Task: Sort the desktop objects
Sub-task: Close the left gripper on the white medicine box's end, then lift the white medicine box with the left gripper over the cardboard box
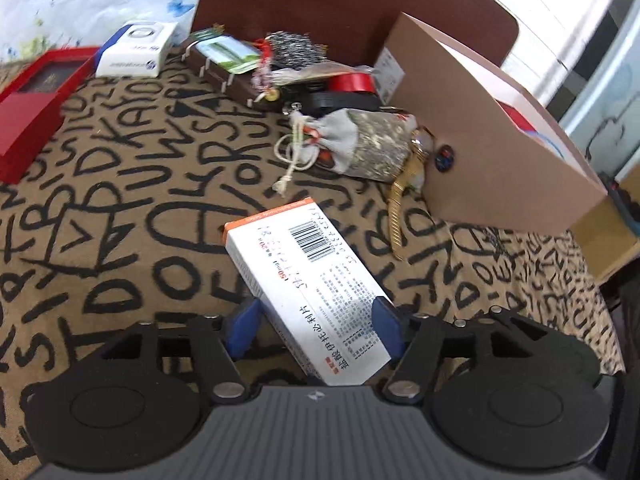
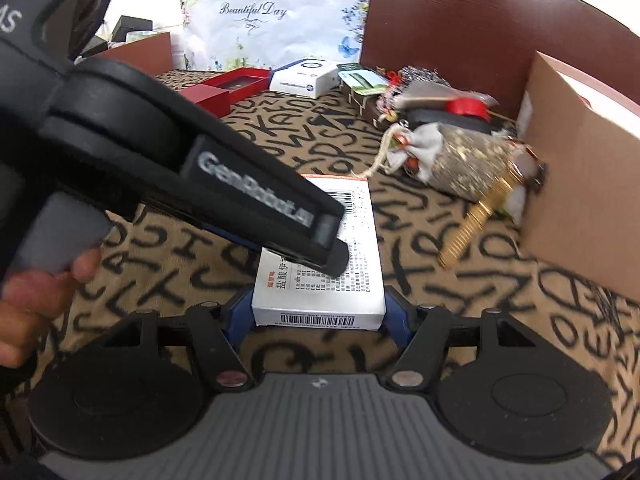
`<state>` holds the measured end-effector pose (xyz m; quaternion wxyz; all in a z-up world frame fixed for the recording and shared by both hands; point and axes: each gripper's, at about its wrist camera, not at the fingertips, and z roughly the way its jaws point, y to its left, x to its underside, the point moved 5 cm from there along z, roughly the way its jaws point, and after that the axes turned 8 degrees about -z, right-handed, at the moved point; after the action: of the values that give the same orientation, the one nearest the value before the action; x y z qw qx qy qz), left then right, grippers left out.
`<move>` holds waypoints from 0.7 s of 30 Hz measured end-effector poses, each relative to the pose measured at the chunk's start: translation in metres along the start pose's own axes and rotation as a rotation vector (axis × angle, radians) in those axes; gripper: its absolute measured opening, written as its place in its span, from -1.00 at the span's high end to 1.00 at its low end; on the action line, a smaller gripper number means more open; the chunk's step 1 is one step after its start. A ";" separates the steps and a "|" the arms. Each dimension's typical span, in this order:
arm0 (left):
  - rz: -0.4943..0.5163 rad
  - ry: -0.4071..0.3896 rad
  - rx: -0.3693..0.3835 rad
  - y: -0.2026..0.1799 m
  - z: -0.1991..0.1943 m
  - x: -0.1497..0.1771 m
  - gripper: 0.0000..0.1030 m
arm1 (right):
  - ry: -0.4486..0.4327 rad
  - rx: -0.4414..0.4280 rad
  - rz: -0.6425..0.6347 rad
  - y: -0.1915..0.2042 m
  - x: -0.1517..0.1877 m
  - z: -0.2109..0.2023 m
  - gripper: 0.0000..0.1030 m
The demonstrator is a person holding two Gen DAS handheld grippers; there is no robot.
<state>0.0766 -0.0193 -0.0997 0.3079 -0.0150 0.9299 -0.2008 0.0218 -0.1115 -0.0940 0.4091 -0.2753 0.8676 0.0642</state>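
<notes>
Desktop objects look mostly unsorted: in the left wrist view the left gripper point(image 1: 316, 330) brackets the white medicine box point(image 1: 308, 280) with a gap at one pad, pouch point(image 1: 360, 144) and watch point(image 1: 404, 192) loose beyond, while the right wrist view shows the right gripper point(image 2: 320, 316) clamping that box point(image 2: 320, 280) near the cardboard box point(image 2: 580, 184).

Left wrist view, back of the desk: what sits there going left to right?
Open red gift box → white carton with blue print → dark brown spiral notebook → red tape roll → tall brown cardboard box.
</notes>
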 end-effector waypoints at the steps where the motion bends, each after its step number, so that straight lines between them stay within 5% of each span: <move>1: 0.005 -0.001 -0.010 -0.002 0.001 0.000 -0.28 | -0.002 -0.001 0.007 -0.001 0.001 0.000 -0.26; 11: 0.044 -0.082 -0.047 -0.027 -0.022 -0.008 -0.07 | -0.067 0.028 0.015 -0.009 -0.004 -0.015 -0.26; 21: 0.177 -0.217 0.053 -0.099 -0.045 -0.050 -0.02 | -0.216 0.189 0.023 -0.062 -0.034 -0.061 -0.26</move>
<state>0.0818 -0.0867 -0.0003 0.4236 0.0536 0.8831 -0.1942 0.0309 -0.1695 -0.0216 0.5233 -0.2171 0.8239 0.0163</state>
